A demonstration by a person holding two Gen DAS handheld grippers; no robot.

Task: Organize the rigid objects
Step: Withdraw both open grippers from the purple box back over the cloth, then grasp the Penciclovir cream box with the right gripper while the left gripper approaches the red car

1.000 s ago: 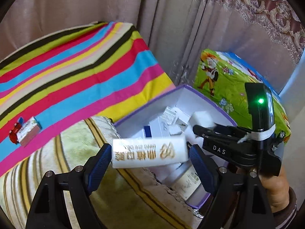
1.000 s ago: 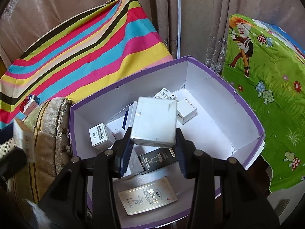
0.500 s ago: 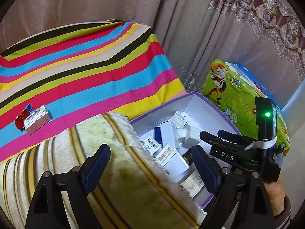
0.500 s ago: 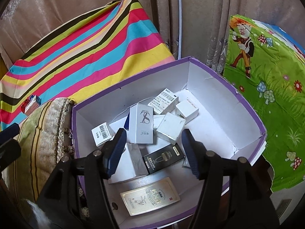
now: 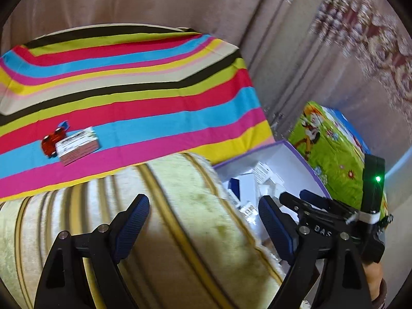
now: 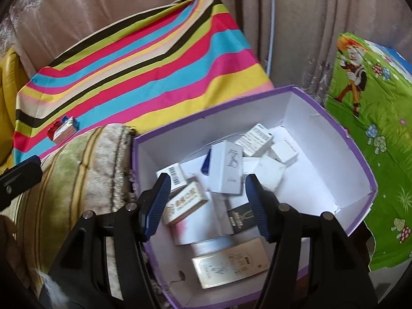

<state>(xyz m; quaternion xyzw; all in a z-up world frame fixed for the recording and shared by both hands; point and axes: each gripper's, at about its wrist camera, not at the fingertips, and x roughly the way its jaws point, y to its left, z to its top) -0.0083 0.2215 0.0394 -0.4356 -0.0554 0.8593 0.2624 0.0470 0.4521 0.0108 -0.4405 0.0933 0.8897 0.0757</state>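
Right gripper (image 6: 207,203) is closest in its own view, jaws parted with nothing pinched between them (they've just been opening, and the small boxes below sit loose in the purple box (image 6: 360,170)). Right under it there's a gold flat box (image 6: 229,264), then a cream box with red lettering (image 6: 184,202), a black box (image 6: 240,217) and a white upright box (image 6: 226,170) leaning on the pile, with more white boxes toward the back wall.

Left gripper (image 5: 203,225) is over the fuzzy striped cushion (image 5: 164,226), jaws wide and released, holding nothing. Off to its right you can see the other gripper with its green light, and a bit of the hand under it.

Farther back, on the rainbow-striped cloth (image 5: 144,90), one pink-and-white box (image 5: 77,145) lies touching a red toy car (image 5: 52,141), well apart from the purple box. A green cartoon cloth (image 6: 373,128) is off to the right, curtains (image 5: 296,38) behind everything.
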